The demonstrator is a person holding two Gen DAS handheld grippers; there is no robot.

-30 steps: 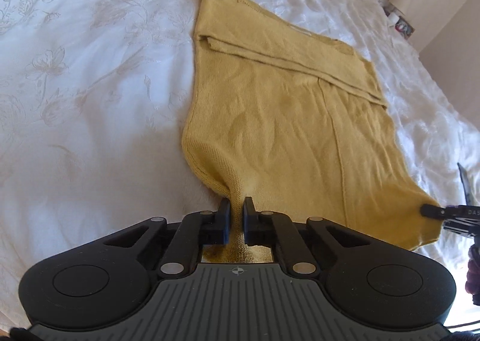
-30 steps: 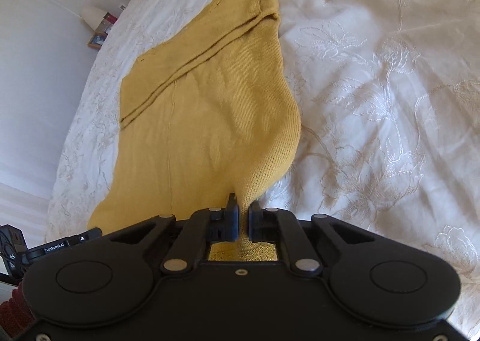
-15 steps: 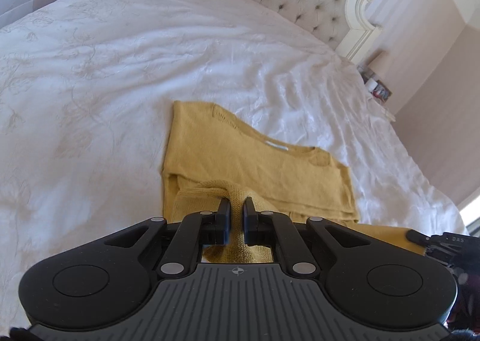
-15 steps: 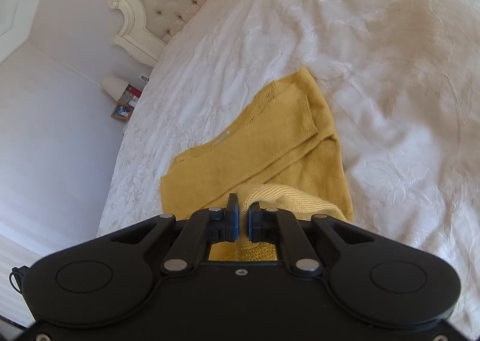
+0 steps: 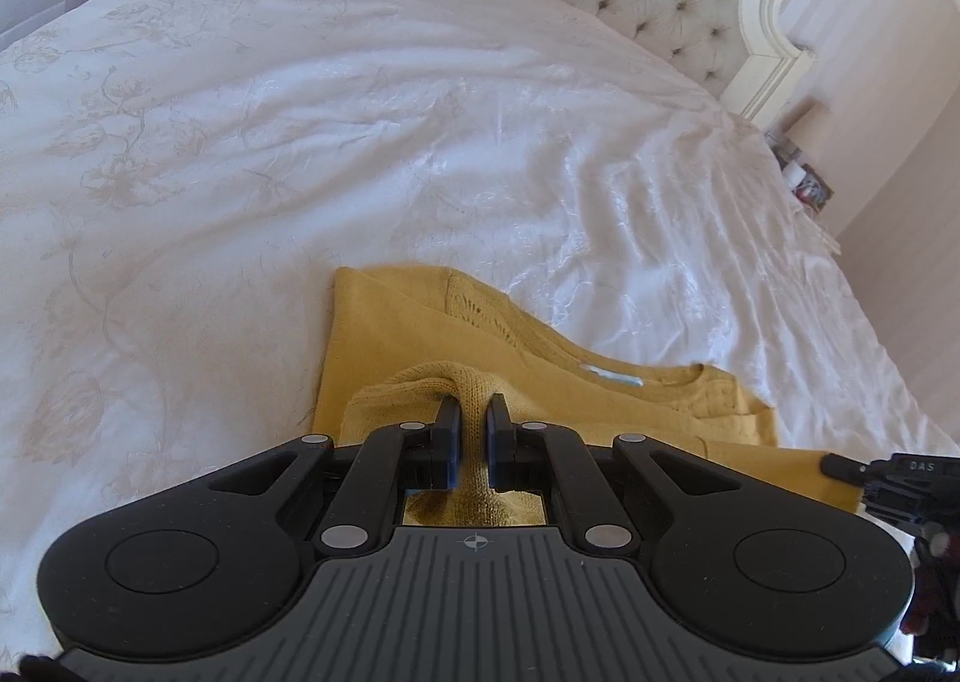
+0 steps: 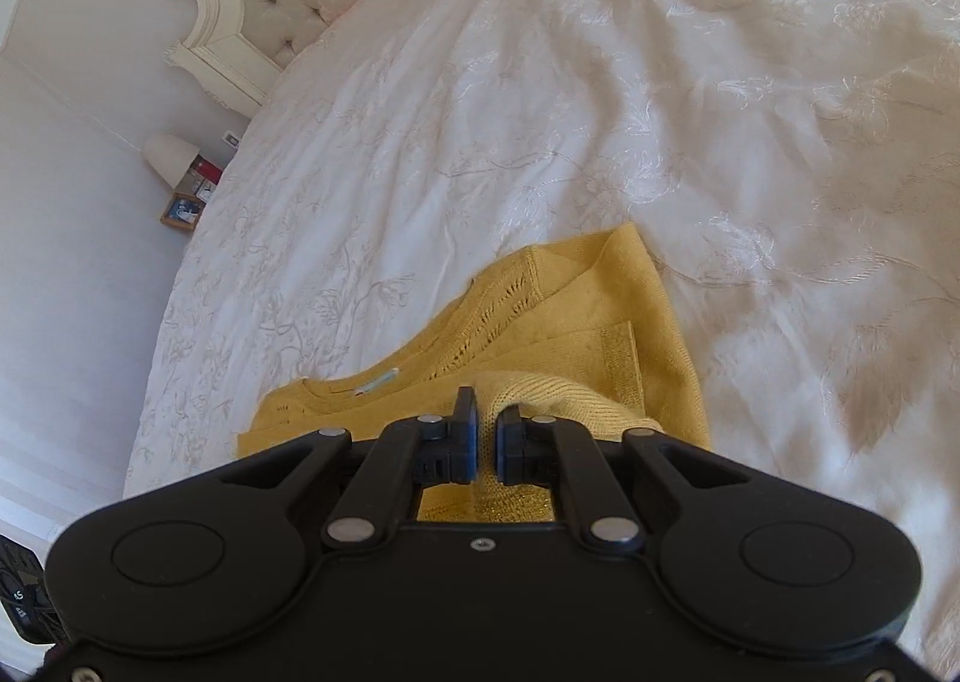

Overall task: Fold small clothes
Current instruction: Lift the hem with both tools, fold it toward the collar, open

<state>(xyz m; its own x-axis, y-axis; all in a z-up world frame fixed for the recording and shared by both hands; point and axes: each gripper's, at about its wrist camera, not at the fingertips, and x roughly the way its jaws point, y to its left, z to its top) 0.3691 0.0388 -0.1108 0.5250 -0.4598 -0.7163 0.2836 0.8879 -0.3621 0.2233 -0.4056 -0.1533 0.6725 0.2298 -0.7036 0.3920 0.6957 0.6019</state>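
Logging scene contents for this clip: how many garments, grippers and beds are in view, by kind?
Yellow knit top: 1
Grippers: 2, left gripper and right gripper, both clamped on the top's fabric
Bed with white bedspread: 1
Total: 4

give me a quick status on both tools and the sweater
Left tool shut on yellow sweater hem. Right tool shut on the other hem corner. Hem held over the collar end. Nothing in the way on bedspread.
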